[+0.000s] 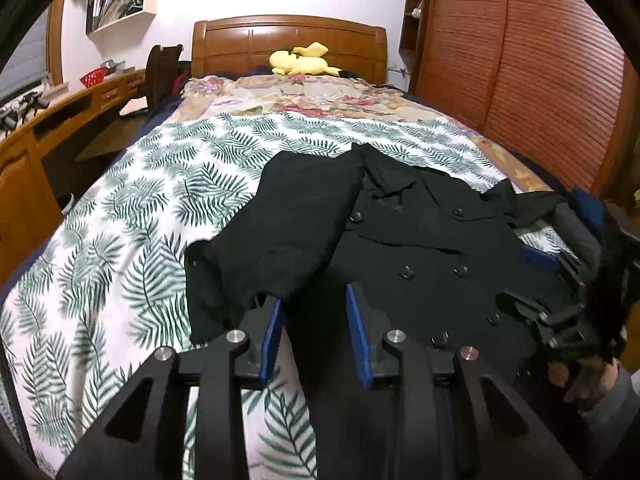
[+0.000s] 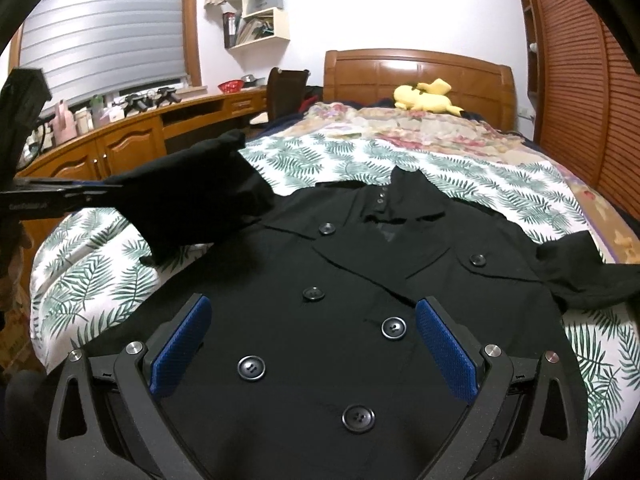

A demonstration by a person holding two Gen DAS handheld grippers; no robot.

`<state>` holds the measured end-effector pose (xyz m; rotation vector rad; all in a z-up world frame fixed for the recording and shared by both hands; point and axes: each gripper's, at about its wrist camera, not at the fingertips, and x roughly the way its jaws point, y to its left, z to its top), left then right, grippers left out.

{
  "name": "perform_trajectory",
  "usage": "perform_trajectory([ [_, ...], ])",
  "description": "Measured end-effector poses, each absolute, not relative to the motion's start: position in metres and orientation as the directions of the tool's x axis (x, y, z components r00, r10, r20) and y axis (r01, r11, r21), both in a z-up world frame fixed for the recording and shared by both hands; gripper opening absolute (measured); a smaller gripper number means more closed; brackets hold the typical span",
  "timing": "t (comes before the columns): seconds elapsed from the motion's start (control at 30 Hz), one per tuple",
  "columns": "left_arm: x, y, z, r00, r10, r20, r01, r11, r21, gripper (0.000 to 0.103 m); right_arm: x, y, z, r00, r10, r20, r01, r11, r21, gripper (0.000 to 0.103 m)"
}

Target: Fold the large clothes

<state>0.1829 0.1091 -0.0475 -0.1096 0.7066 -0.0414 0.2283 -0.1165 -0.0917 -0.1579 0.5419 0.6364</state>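
Observation:
A black double-breasted coat [image 1: 420,240] [image 2: 320,248] lies front up on the bed, collar toward the headboard. Its left sleeve [image 1: 288,220] [image 2: 192,192] is folded inward over the chest. My left gripper [image 1: 314,296] sits at that sleeve's cuff end, its blue pads partly apart; only coat cloth shows below the gap. In the right wrist view the left gripper [image 2: 60,194] comes in from the left edge, its tip at the sleeve. My right gripper [image 2: 312,302] [image 1: 560,236] hovers wide open over the buttoned front. The other sleeve [image 2: 580,276] lies spread to the right.
The bed has a fern-print sheet [image 1: 160,200], with a floral blanket and a yellow plush toy [image 1: 300,62] near the wooden headboard. A wooden desk [image 1: 60,120] runs along the left side. Louvred wardrobe doors [image 1: 520,60] stand close on the right.

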Motion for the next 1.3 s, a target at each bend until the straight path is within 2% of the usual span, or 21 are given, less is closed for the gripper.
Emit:
perform_trajectory([
  [0.37,0.144,0.122,-0.073,0.751,-0.028,-0.659,-0.049,0.994,-0.097,0.04,0.232,-0.109,-0.101,0.656,0.518,-0.55,-0.61,0.792,0.018,0.103],
  [0.7,0.179,0.156,-0.102,0.724,0.038,-0.688,-0.141,0.986,-0.093,0.047,0.23,-0.108,-0.103,0.664,0.502,-0.555,-0.605,0.796,-0.003,0.103],
  [1.13,0.241,0.18,-0.149,0.609,0.084,-0.788,-0.227,0.971,-0.072,0.048,0.232,-0.108,-0.106,0.663,0.495,-0.562,-0.606,0.795,-0.014,0.103],
  [1.3,0.254,0.19,-0.171,0.545,0.062,-0.836,-0.257,0.961,-0.097,0.048,0.234,-0.106,-0.109,0.656,0.493,-0.571,-0.609,0.793,-0.016,0.103],
])
